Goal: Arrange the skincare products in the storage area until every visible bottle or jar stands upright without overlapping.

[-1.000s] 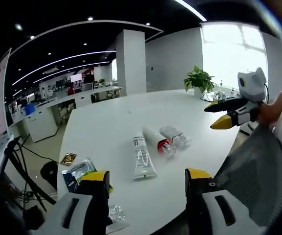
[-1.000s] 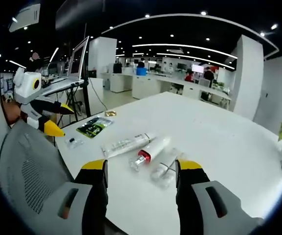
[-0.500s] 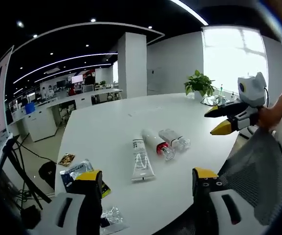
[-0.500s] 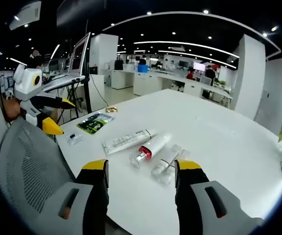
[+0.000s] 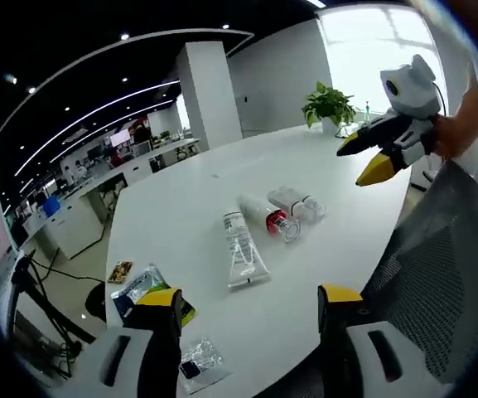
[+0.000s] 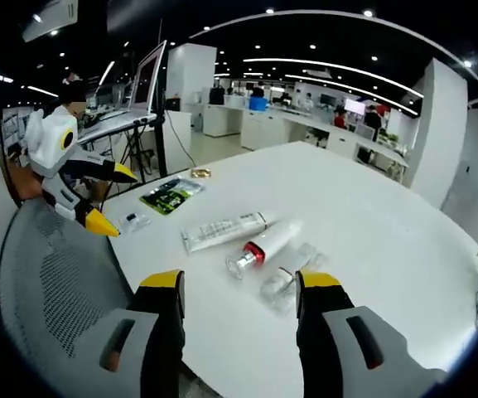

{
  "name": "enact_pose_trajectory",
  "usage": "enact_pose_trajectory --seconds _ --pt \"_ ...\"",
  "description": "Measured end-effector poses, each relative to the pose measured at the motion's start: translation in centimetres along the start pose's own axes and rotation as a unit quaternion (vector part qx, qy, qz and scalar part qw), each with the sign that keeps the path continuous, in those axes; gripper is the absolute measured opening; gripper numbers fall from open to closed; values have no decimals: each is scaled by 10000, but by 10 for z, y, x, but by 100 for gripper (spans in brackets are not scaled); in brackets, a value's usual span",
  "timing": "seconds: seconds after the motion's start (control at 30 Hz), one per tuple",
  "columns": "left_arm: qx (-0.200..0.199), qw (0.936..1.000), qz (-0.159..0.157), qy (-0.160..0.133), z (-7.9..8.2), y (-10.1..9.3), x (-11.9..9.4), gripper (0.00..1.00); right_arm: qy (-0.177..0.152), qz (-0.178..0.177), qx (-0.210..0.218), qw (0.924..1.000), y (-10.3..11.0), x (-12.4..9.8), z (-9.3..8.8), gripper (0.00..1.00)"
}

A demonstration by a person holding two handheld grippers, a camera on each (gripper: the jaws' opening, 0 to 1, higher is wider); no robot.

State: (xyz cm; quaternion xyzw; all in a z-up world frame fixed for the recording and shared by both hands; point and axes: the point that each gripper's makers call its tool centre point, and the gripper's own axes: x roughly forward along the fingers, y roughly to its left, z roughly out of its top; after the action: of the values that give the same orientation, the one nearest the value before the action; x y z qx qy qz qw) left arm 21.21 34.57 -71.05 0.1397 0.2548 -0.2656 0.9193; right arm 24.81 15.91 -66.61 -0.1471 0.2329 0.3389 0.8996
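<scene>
On the white table [image 5: 181, 207], going left to right in the left gripper view: a small clear sachet [image 5: 195, 365] near the edge, a green-and-dark foil packet [image 5: 143, 290] with a small brown packet [image 5: 121, 271] beyond it, then the 3 skincare products. These are a white squeeze tube [image 5: 243, 259], a white bottle with a red collar [image 5: 267, 218], and a clear bottle [image 5: 298, 204]. All 3 lie flat on their sides, side by side near the table's middle; the white bottle and clear bottle are just beside each other, and contact cannot be confirmed. None stands upright, so the arrangement has not begun.

The left gripper [image 5: 249, 308] hovers over the near table edge with jaws spread and nothing between them. The right gripper [image 6: 239, 290] is likewise released and empty, its jaws framing the clear bottle from above a mesh chair back [image 6: 65, 274]. The right gripper also enters the left gripper view at upper right.

Risks from here:
1. The 2 bottles are round and lying down; a glancing jaw contact would likely roll them into each other or toward the table edge.
2. The squeeze tube is soft; a hard clamp could deform it, and it may topple when stood on its cap.
3. Approaching across the chair back may snag a gripper.
</scene>
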Motion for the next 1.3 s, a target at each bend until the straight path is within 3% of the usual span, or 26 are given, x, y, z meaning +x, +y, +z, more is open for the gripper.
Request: enact_pose_trajectory --seconds 0.17,0.23,0.3,0.43,0.57,0.8,0.9,1.0,1.1,1.17,1.27,1.3 --pt "91 9999 52 100 -5 2 0 67 205 254 -739 9967 -4 10 10 46" --pt "67 9999 67 68 -4 3 -1 63 328 406 -1269 9905 -7 19 15 46" --pt "111 9999 39 71 -5 2 -2 55 350 487 -1440 9878 -9 26 21 44" --pt "111 9998 -44 185 -9 0 -1 53 335 668 -1579 9846 -13 48 37 43" --pt "30 9999 -120 52 -5 -3 -2 58 396 1015 -2257 9681 -12 74 54 40" --pt "34 9999 -81 63 -5 -1 -2 58 439 1413 -2708 9512 -12 106 80 44" --pt "50 9999 -102 88 -6 -2 -2 57 526 1711 -3238 9290 -7 113 81 48" --pt "65 9999 -109 111 -7 -3 -1 56 588 1855 -3500 9163 -6 117 80 49" --pt "57 9998 -106 154 -9 -3 -1 55 717 1985 -3411 9160 -6 127 79 52" --pt "68 9998 -122 169 -10 -4 0 55 803 2016 -3483 9119 -6 132 75 53" --pt "71 9997 -122 200 -10 -4 -1 55 928 2181 -3592 9027 -1 139 67 53" --pt "66 9997 -125 199 -10 -4 -1 54 967 2213 -3718 8963 -1 141 64 53"
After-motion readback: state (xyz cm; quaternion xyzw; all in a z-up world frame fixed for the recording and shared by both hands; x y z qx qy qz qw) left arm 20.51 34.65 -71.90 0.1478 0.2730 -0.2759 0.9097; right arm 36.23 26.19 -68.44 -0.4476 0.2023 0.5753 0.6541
